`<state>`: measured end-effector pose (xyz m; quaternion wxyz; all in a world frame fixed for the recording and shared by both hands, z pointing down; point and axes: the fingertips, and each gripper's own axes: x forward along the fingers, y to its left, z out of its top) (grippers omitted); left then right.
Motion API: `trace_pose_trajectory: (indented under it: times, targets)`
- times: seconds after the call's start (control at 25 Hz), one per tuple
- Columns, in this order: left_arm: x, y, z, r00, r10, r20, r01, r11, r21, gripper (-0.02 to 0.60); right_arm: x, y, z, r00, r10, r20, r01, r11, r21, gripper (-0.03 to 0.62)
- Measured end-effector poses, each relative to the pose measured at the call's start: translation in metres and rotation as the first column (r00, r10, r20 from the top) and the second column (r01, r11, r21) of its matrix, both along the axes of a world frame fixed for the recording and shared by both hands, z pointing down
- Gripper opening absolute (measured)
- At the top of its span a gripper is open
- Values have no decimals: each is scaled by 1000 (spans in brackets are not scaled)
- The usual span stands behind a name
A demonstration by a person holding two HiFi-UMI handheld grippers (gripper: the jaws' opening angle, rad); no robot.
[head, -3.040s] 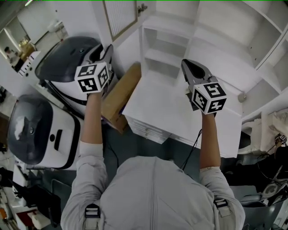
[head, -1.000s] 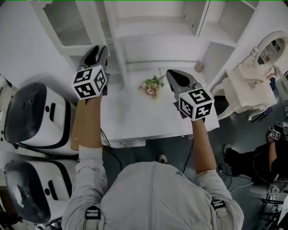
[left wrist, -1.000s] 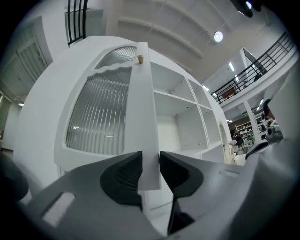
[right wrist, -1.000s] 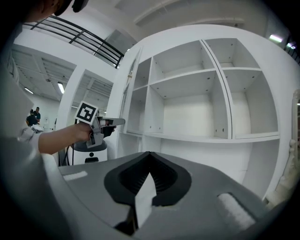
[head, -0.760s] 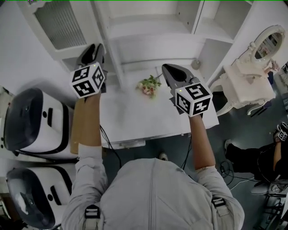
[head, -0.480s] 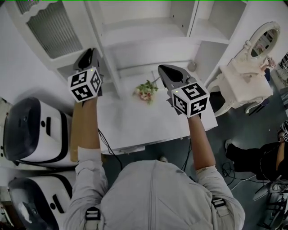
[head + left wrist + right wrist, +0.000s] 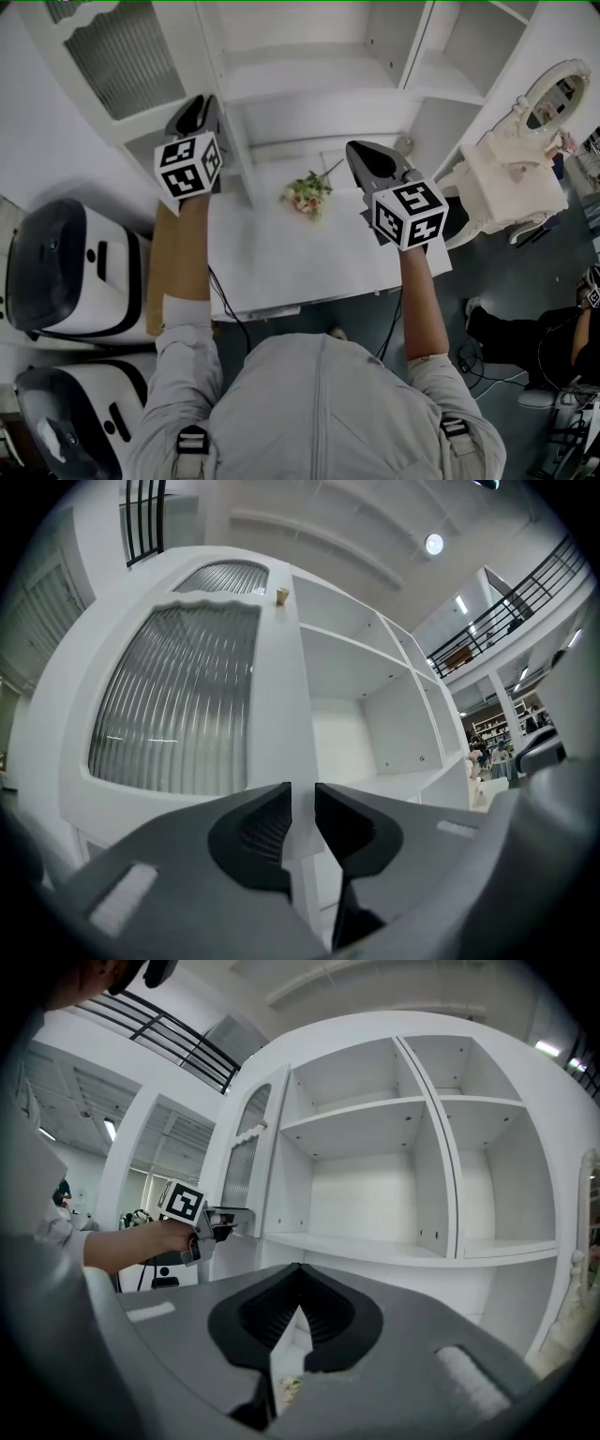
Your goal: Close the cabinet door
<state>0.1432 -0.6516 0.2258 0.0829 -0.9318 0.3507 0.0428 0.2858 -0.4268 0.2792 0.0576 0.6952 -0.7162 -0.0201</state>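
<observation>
- Left hand-held gripper (image 7: 195, 108) (image 7: 302, 794) is at the left side of the cabinet (image 7: 319, 84) (image 7: 375, 1185). Its two jaws are almost together, with only a thin gap. The white edge of the cabinet door (image 7: 122, 61) (image 7: 178, 705) sits in that gap, so the jaws are pinching it.
- The cabinet door is open. It swings out from the left side of the cabinet. It has wavy, lined glass in a white frame.
- In the right gripper view, the left hand-held gripper (image 7: 211, 1224) touches the low part of the cabinet door (image 7: 246, 1162).
- The right hand-held gripper (image 7: 361, 155) (image 7: 300, 1274) is held up in front of the cabinet, nearer its right side. Its jaws are pressed together at the tips and hold nothing.
- The cabinet has open white shelves.
- A small bunch of flowers (image 7: 307, 194) lies on the white surface (image 7: 281, 258) in front of the cabinet. It is between the two hand-held grippers and touches neither.
- A little white stand with a round mirror (image 7: 520, 155) is to the right of the cabinet.
- Two big white and dark machines (image 7: 66, 272) are to the left of the cabinet, low down.
</observation>
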Motion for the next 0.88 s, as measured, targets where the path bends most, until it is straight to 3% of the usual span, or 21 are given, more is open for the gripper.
trace_pose_trajectory:
  times: [0.2,0.4,0.52,0.64,0.88]
  targets:
    - [6,-11,0,999,-21,24,21,1000,4,83,0,2,0,1000,5,1,-5,1000,-8,2]
    - [5,-15,-1,1000,-5,-5,5,1000,-16,86,-1,3,4,1000,8,13,-8,1000,-12,2]
    - [8,-14,-2,1000,23,8,-23,1000,-17,88,-3,4,5,1000,7,16,-7,1000,-16,2]
    - [9,-9,-3,996,90,0,-90,996,-30,157,-7,5,6,1000,-3,6,3,1000,-15,2]
    - [-7,10,-3,992,124,-10,-124,992,-12,140,-10,14,8,1000,-16,-3,16,1000,-8,2]
